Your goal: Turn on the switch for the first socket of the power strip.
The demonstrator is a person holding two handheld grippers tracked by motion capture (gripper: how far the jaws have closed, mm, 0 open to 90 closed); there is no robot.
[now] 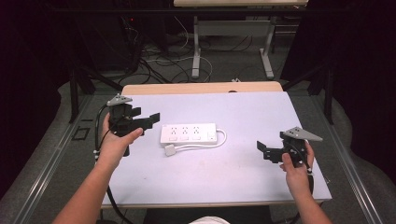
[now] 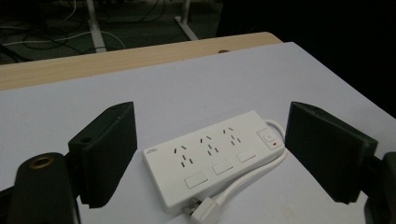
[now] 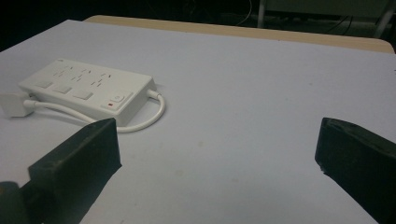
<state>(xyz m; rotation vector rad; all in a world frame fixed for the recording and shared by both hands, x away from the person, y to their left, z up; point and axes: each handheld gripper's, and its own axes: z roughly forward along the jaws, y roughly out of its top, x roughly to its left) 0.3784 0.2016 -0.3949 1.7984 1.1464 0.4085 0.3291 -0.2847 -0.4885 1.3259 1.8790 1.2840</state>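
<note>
A white power strip with three sockets lies flat near the middle of the white table top. Its white cable loops round the right end and ends in a plug lying in front of the strip. My left gripper is held above the table just left of the strip, pointing at it, jaws open and empty. My right gripper hovers at the right side, aimed leftward, open, with only bare table between its jaws.
A wooden strip runs along the table's far edge. Beyond it, on the floor, stand the metal legs of another table among loose cables. Dark curtains close off both sides.
</note>
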